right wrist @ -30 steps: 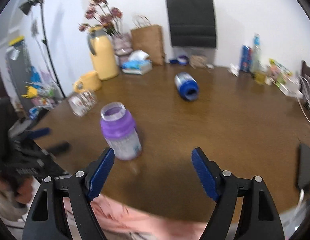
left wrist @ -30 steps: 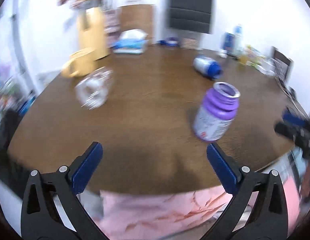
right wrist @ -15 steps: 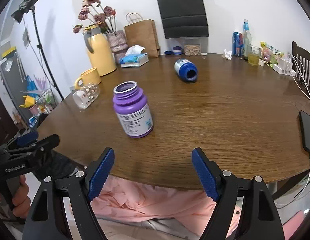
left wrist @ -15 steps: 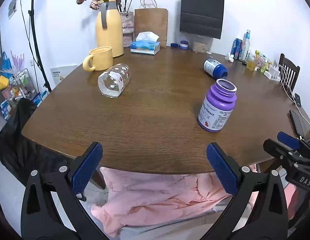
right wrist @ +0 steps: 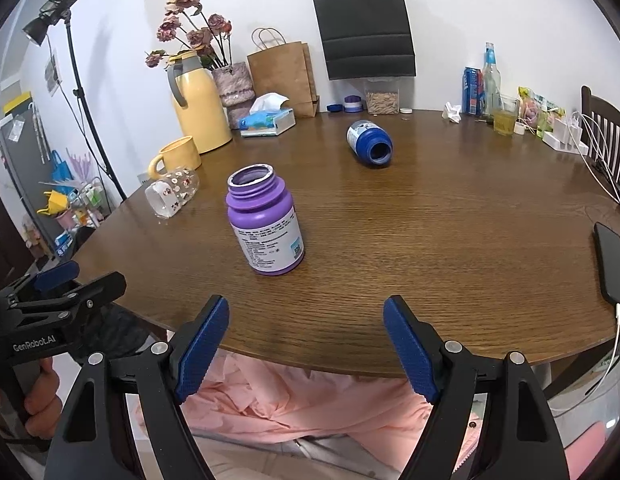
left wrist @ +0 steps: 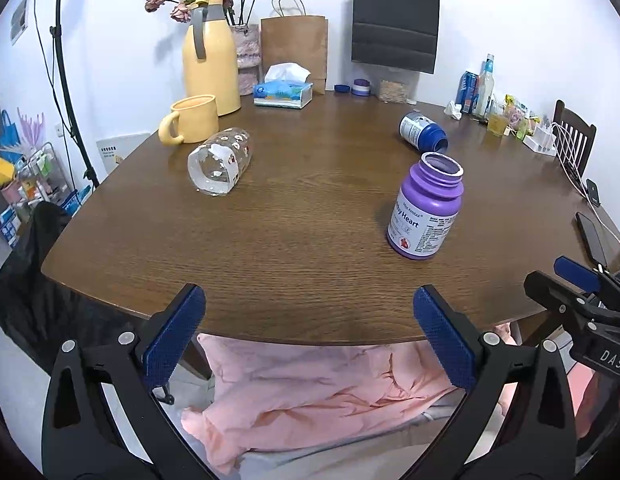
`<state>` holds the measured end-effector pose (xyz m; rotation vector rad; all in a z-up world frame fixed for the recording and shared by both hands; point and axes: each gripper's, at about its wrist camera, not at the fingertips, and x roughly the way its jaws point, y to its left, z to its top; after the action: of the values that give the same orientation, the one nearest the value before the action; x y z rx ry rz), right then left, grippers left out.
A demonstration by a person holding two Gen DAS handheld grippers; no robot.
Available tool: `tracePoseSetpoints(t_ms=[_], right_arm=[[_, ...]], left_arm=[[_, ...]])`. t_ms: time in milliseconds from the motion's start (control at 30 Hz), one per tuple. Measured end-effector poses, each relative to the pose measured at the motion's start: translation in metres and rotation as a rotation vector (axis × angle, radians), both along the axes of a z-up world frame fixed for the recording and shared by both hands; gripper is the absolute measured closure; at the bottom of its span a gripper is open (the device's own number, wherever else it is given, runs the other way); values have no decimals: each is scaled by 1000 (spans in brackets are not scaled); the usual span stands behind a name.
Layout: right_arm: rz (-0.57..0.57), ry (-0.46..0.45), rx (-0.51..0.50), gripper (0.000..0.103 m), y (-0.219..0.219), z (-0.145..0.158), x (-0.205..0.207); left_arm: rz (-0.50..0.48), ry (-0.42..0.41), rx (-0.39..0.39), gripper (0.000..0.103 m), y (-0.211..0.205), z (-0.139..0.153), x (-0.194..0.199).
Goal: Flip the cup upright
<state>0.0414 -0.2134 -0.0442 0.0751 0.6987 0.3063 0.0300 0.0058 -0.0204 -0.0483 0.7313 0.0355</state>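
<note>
the glass cup (left wrist: 220, 166) lies on its side on the left part of the wooden table (left wrist: 310, 240), with its open mouth turned toward the near edge, just beside the yellow mug (left wrist: 192, 119). both tools wait at the near edge of the table, well apart from the cup. the left gripper (left wrist: 308, 334) has its blue pads spread wide and holds nothing; the right gripper (right wrist: 306, 344) is spread wide too and is also empty. so i judge the task is at its very start: the reach toward the cup is not yet made.

the next move, i think, calls for the left gripper to go forward and a little left, and to close on the cup's wall near the rim, then turn it until the base sits flat. the glass is smooth and round, so it may roll or slip if the pads press off centre. the mug stands close behind it and leaves little room on that side.

the purple bottle (right wrist: 266, 224) stands open near the right gripper, and a blue bottle (right wrist: 370, 142) lies farther back; neither is in the way. the cup's base is hard to make out, because the clear glass blends with the table. from the right wrist view the cup (right wrist: 172, 197) looks small, and its printed pattern cannot be read.
</note>
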Motion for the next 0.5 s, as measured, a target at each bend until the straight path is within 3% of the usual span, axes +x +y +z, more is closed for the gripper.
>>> tracePoseSetpoints(t_ms=[500], right_arm=[[-1,-1,1,19,-1,3,-1]], left_arm=[[-1,-8,12,0,-2,2,-3]])
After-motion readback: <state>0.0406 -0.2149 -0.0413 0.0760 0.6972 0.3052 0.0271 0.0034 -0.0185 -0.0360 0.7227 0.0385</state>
